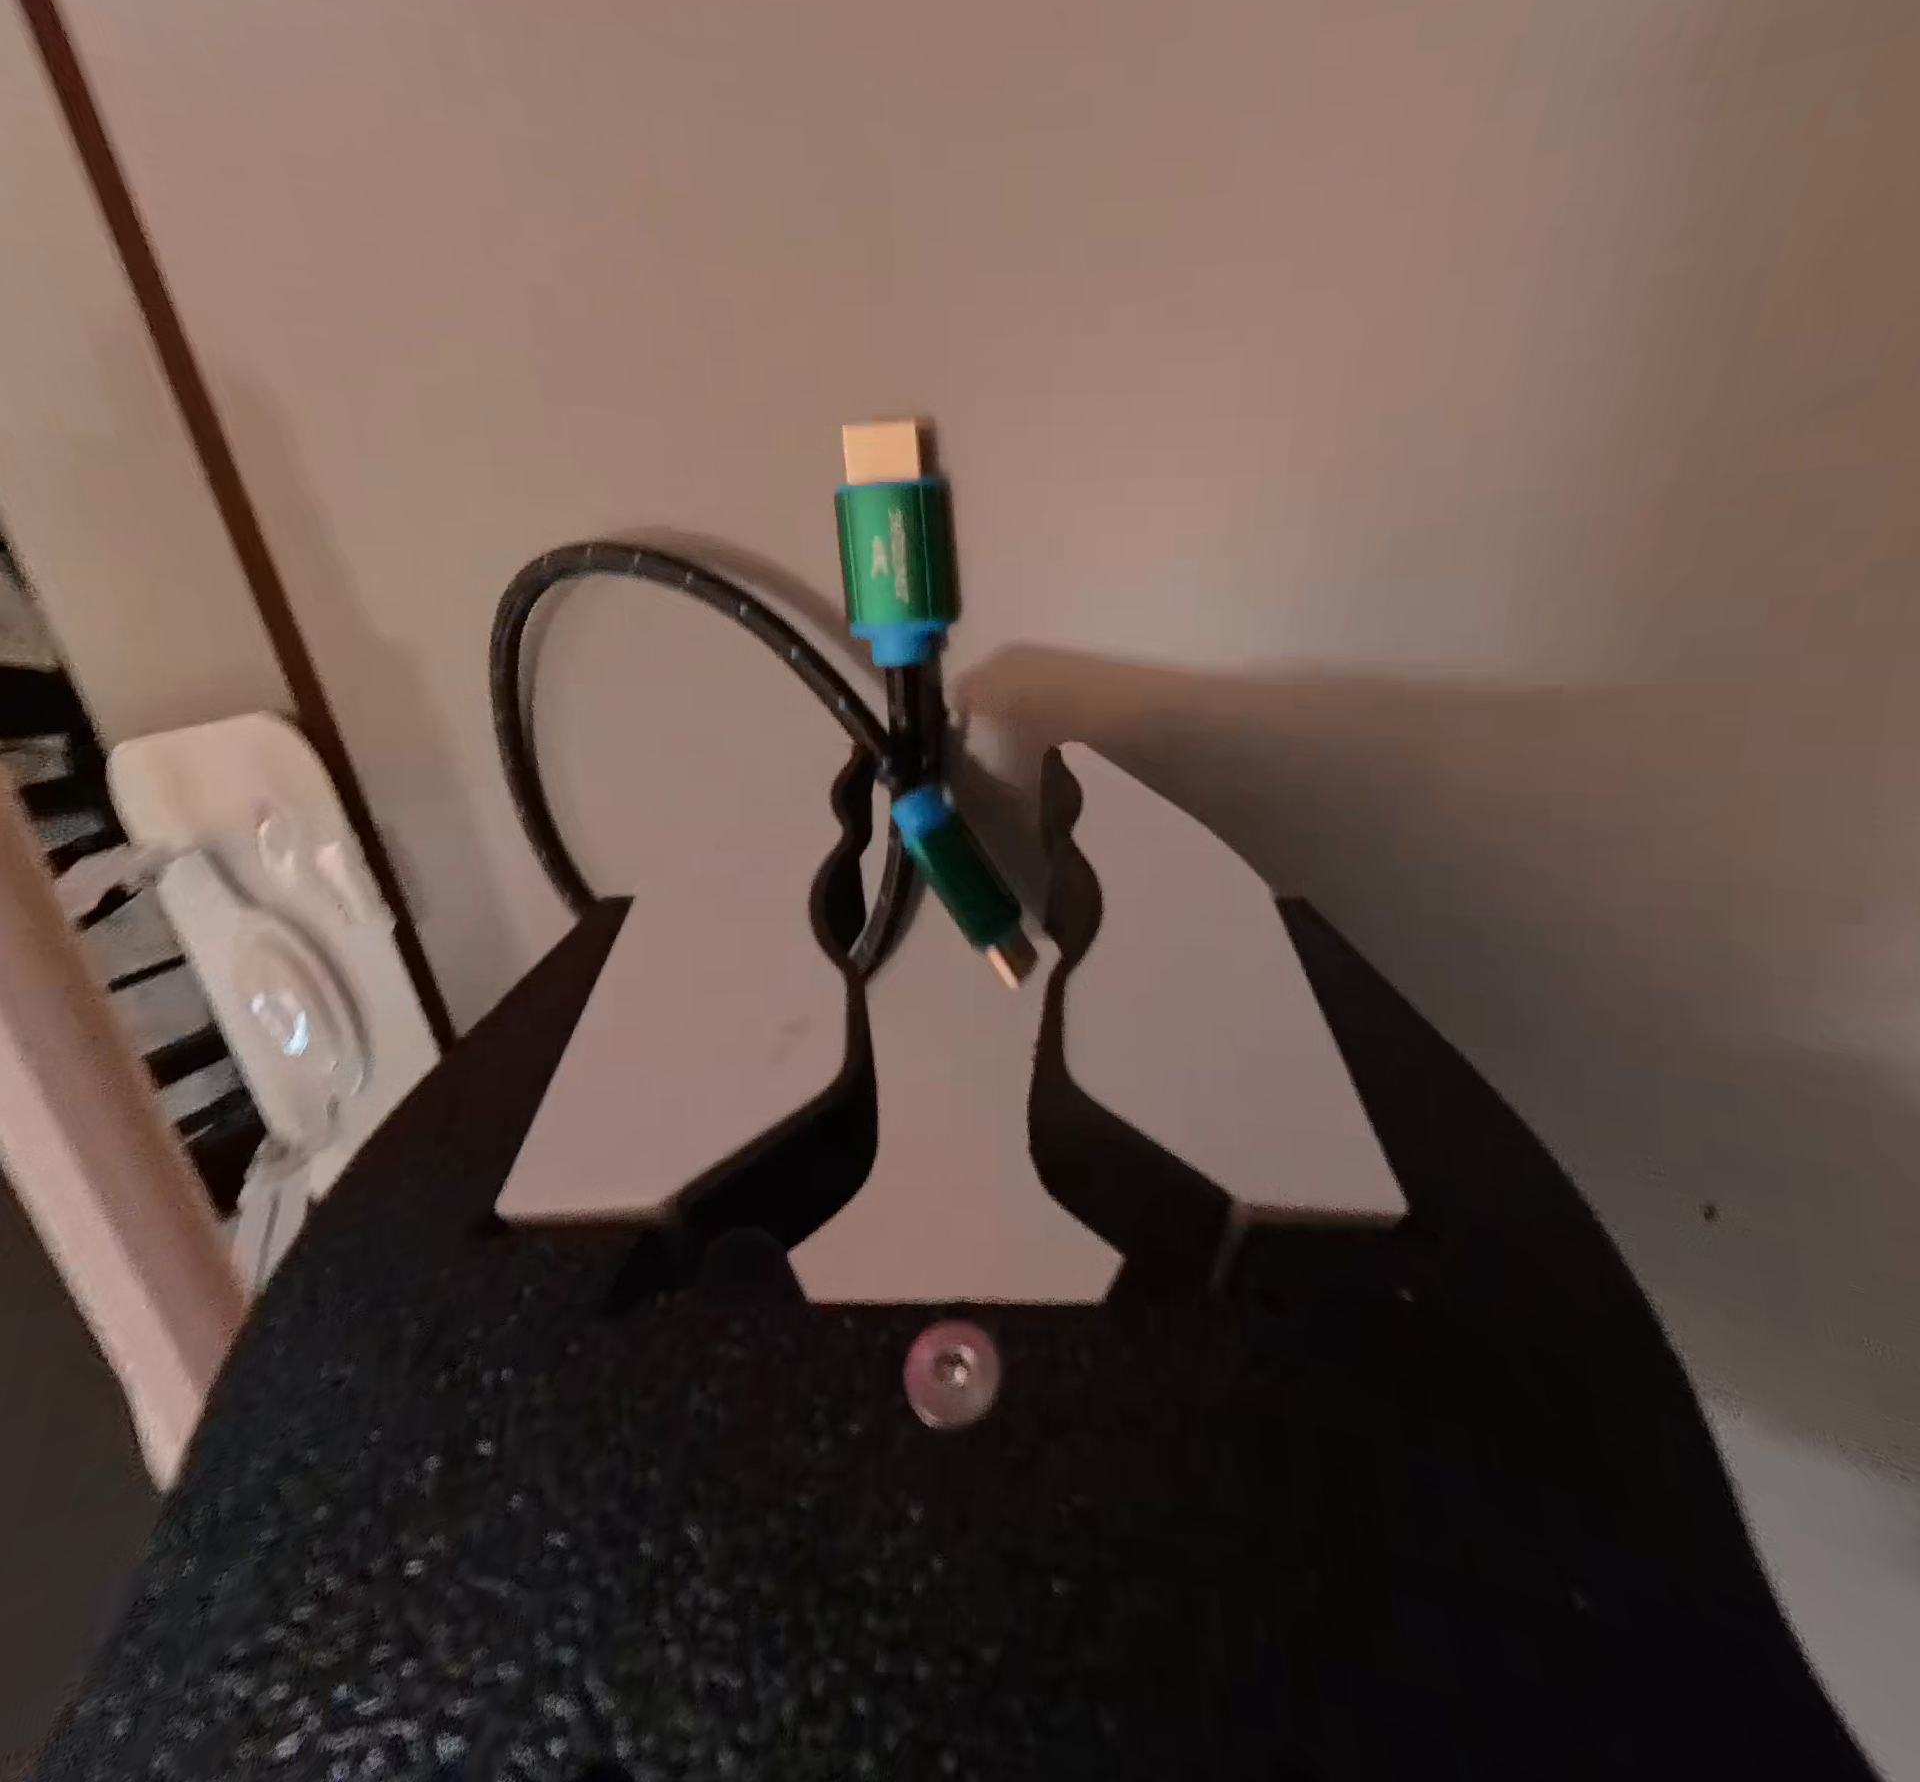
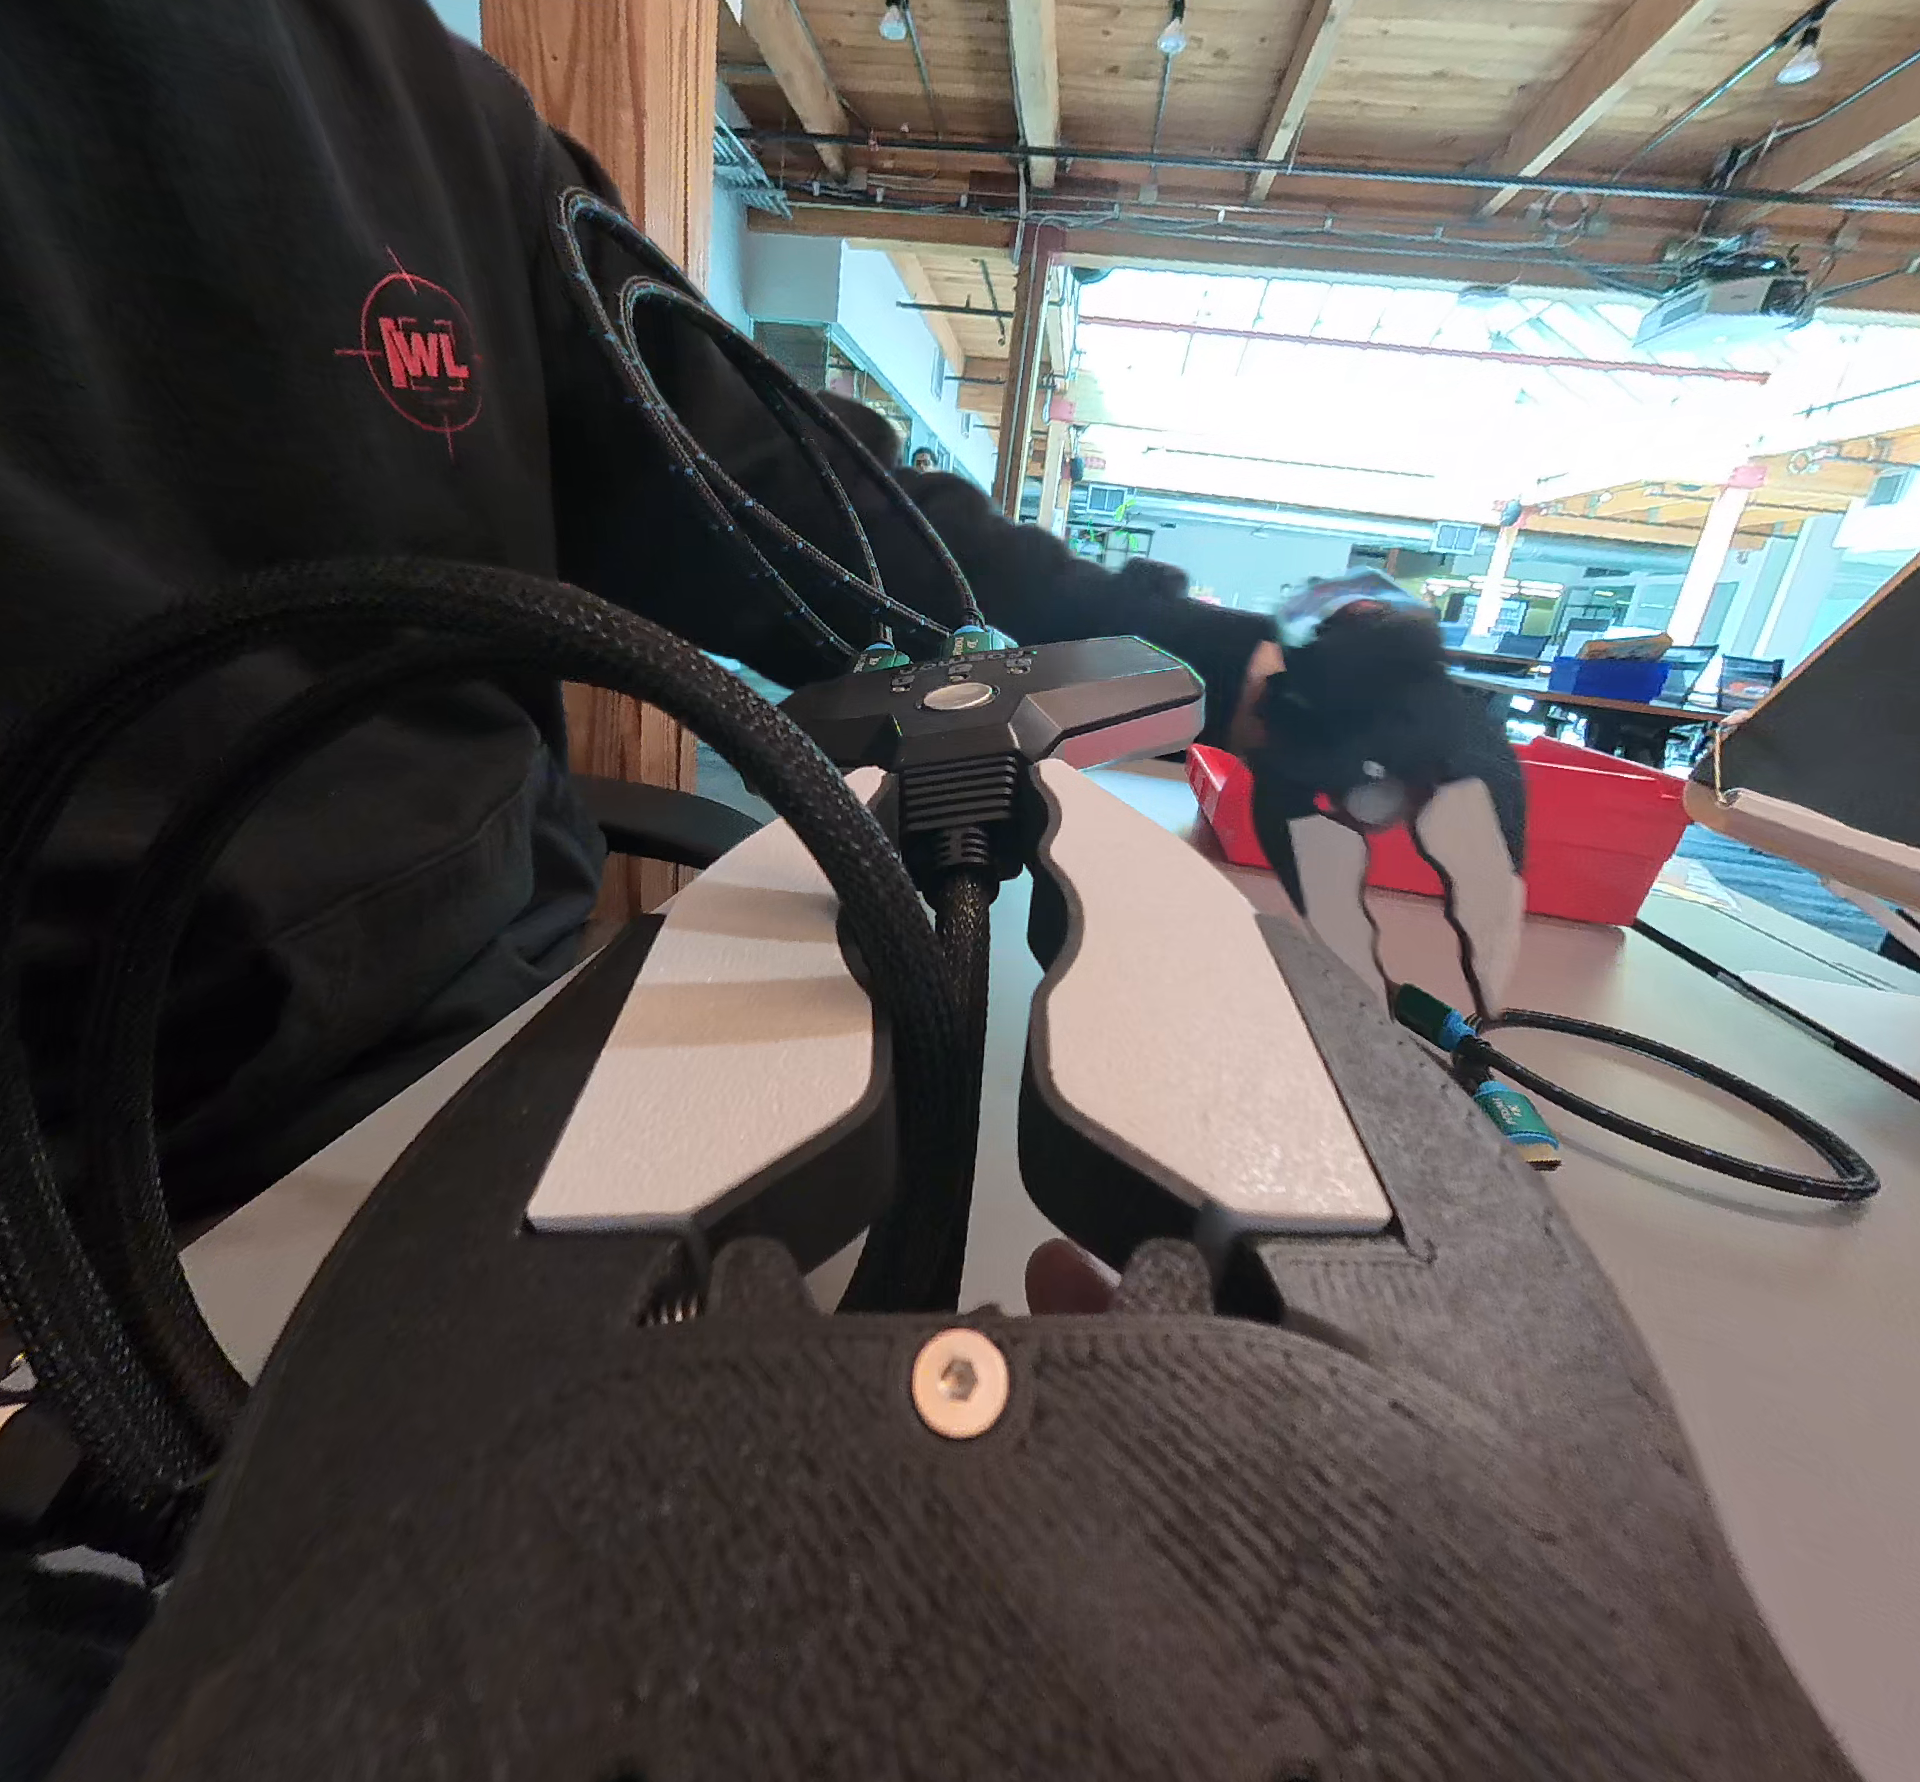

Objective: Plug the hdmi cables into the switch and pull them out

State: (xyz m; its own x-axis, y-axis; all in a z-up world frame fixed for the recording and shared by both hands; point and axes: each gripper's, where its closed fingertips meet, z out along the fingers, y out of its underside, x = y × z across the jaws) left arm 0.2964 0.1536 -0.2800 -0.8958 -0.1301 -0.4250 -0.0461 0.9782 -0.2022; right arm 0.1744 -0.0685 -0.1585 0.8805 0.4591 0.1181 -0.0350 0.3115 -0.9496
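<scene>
Pale desk carries one loose hdmi cable, its crossing between the spread left gripper. Right gripper clamps the switch, two cables plugged in.

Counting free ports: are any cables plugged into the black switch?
Yes, two green-ended braided cables sit plugged into the black T-shaped switch.

A pale surface is seen; a looped HDMI cable and a red bin are carried on it.
</scene>
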